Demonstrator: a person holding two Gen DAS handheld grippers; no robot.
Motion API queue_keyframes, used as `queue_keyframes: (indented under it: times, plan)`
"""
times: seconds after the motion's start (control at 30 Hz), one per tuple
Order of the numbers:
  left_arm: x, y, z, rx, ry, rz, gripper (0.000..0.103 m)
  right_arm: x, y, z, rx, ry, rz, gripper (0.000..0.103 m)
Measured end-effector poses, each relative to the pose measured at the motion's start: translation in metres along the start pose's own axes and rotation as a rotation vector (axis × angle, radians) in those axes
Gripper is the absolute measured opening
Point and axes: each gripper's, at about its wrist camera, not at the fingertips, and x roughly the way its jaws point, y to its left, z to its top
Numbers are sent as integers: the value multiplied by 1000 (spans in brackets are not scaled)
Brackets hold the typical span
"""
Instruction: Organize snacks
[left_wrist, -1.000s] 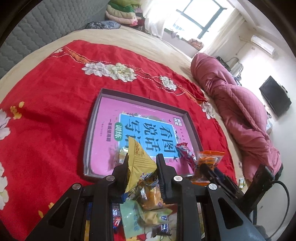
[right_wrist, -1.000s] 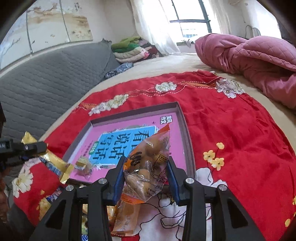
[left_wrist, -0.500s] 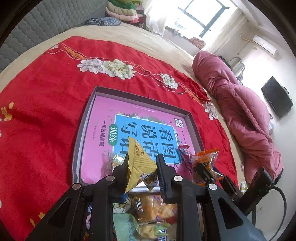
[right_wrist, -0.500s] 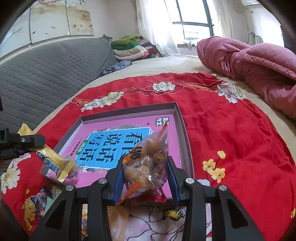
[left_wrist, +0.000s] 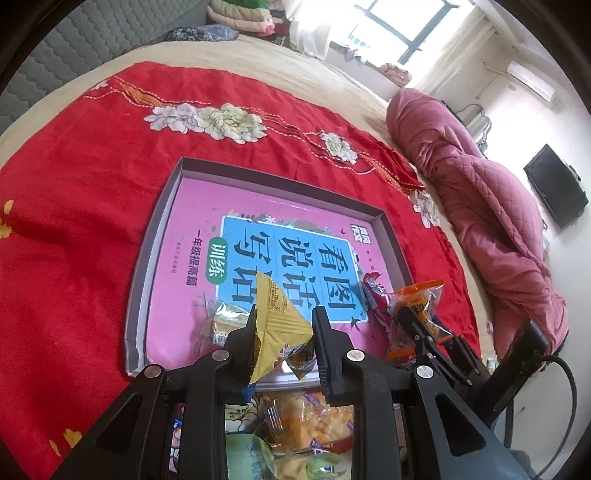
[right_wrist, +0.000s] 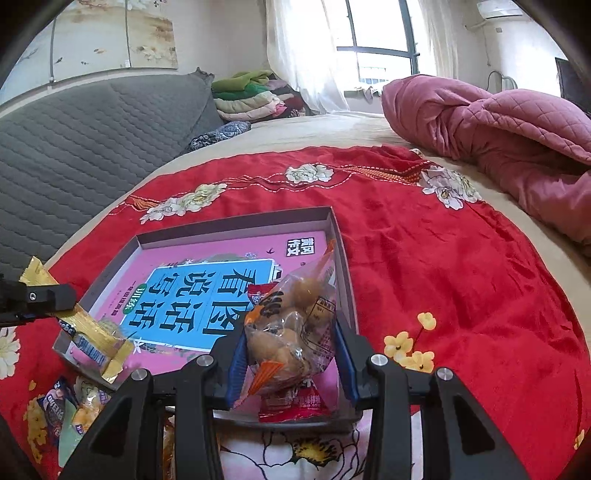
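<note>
The left gripper is clamped on a yellow snack packet, low in the left wrist frame, over the near edge of the shallow box. The right gripper is closed on a clear bag of round brown snacks, bottom centre of its frame, above the box's near right corner. The box lies on a red floral bedspread. A red wrapped snack lies inside the box beneath the bag. Loose snacks lie on the bedspread before the box.
</note>
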Motion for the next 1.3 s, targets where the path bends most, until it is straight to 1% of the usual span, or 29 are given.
queue_keyframes:
  times: [0.43,0.6,0.83,1.0,1.2,1.3]
  plan:
    - [17,8,-4,-22,29,4,26,-4,13,-4,-41,-20,66,42]
    - [20,10,-6,-25,35,4,26,-7,20,-4,-64,-37,104,42]
    - [25,12,-9,-27,49,10,26,-5,29,-6,-90,-23,148,42]
    - [27,14,-9,-36,51,8,26,1,26,-8,-76,-4,114,42]
    - [27,15,-9,-39,53,9,27,5,22,-6,-64,-3,100,42]
    - [27,15,-9,-37,55,14,27,10,23,-5,-68,11,97,42]
